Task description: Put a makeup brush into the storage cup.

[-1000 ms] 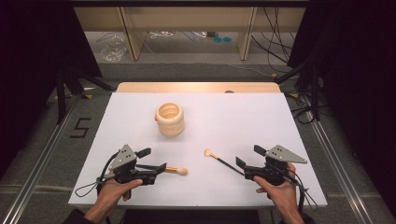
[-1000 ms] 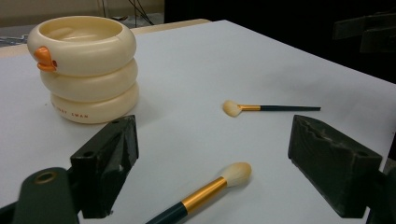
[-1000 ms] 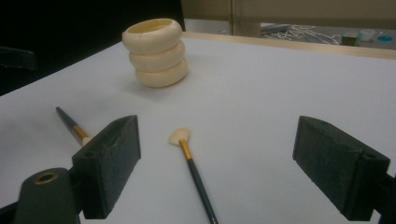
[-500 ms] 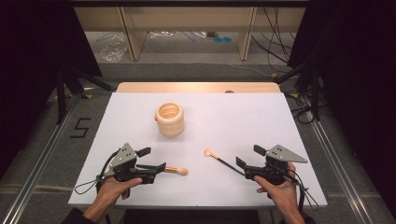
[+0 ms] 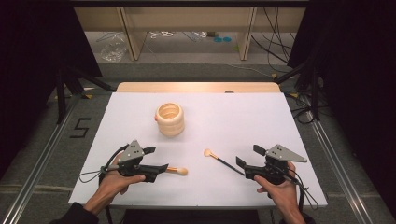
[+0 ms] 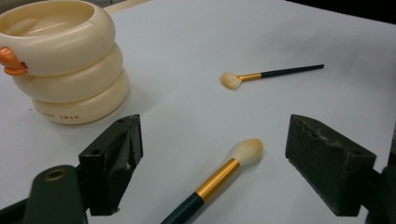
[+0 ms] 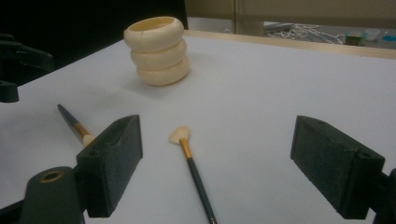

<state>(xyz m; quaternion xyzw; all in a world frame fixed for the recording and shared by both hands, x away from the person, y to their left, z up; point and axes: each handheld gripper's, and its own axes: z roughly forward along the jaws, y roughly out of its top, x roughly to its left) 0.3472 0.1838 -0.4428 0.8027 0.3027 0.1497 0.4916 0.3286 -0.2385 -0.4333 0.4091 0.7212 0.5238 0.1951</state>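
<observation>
At the near edge of the white worktop I hold both grippers low, each lined up on a makeup brush; set against the pictures from a second ago almost nothing has shifted, the left gripper sitting a touch nearer to me and the right gripper where it was; both brushes and the holder lie as they did.

The left gripper's fingers are spread wide on either side of the round brush, its dark handle running toward me between them, the gold ferrule and pale tuft pointing to the far right; nothing is pinched yet.

The right gripper's fingers are likewise spread, with the fan brush lying flat between them, bristles away from me, handle toward me; no contact that I can see.

The cream ringed holder stands upright at the far centre-left, well apart from both brushes, its mouth open and apparently empty.

I read the stillness as a settled pre-grasp; the work stands at its start, both brushes on the worktop; next I judge each pair of fingers must come down and close on a thin handle, which could roll or slip.
</observation>
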